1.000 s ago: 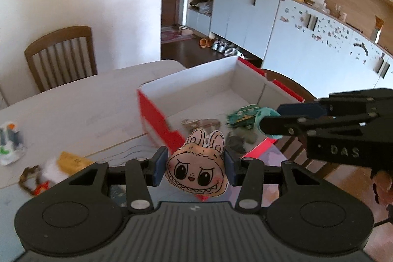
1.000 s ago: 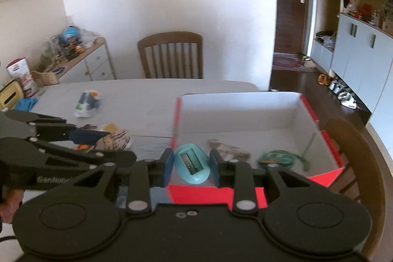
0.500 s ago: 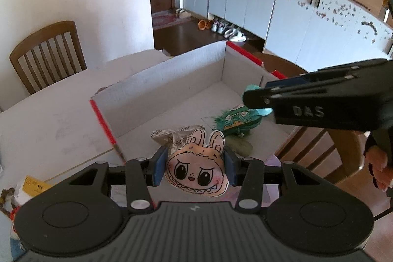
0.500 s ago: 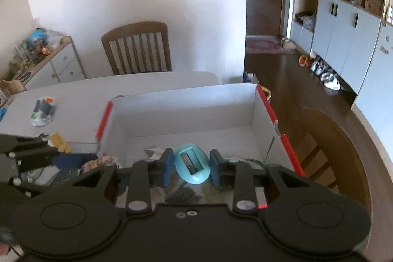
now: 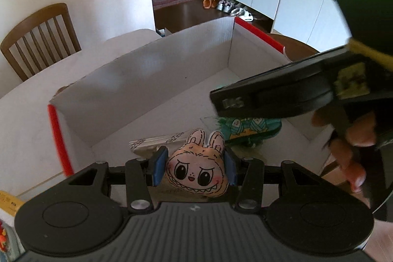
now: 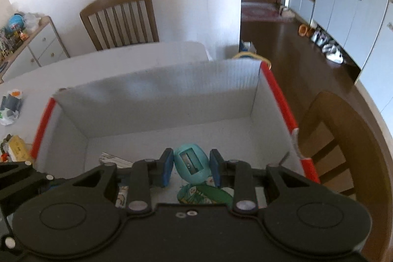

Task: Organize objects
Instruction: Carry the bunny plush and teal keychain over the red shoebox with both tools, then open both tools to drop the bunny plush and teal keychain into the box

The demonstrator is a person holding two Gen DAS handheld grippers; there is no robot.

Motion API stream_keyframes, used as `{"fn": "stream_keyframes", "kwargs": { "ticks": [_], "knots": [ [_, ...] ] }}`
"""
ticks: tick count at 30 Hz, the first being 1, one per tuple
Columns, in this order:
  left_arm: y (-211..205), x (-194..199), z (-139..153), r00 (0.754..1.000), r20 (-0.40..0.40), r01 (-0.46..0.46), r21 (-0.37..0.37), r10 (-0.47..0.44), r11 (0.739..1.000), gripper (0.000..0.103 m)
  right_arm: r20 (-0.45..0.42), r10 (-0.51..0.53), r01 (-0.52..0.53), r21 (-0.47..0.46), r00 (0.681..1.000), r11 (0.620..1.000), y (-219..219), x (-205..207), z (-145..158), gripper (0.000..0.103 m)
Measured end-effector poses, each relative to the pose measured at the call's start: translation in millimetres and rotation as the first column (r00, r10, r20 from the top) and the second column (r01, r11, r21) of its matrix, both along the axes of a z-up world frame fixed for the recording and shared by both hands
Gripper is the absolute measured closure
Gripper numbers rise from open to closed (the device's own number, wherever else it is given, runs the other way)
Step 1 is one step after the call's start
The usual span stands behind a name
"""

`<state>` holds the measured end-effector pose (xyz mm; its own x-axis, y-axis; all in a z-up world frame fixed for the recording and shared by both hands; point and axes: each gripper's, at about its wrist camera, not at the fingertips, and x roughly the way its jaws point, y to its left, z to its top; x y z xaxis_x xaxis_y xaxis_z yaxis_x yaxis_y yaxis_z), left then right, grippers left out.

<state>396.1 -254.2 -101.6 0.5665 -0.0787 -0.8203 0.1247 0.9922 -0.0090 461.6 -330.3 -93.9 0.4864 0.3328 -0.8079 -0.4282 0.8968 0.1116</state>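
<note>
A peach rabbit-eared plush face [image 5: 196,170] is clamped in the left gripper [image 5: 194,167] and a teal egg-shaped sharpener [image 6: 192,162] in the right gripper [image 6: 190,167], both over the red-rimmed white cardboard box [image 6: 157,92]; release is judged pending; clutter remains at the tabletop's left edge.

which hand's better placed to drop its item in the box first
Right, marginally. The right gripper holds the teal sharpener well inside the box, above the green toy. The left gripper holds its bunny plush nearer the front edge.
</note>
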Motion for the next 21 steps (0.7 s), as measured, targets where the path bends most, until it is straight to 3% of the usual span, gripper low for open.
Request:
{"fn": "stream_keyframes", "kwargs": {
  "ticks": [14, 21],
  "knots": [
    [-7.7, 25.7, -20.3, 0.996, -0.090, 0.012, -0.019, -0.014, 1.000, 0.055, -0.176, -0.020, 0.012, -0.044, 0.984, 0.999, 8.5, 17.8, -23.8, 0.076],
    [-9.0, 24.8, -19.4, 0.996, -0.092, 0.020, -0.035, -0.024, 0.999, 0.052, -0.170, -0.022, 0.017, -0.030, 0.985, 0.999, 7.4, 13.0, -18.5, 0.072]
  ]
}}
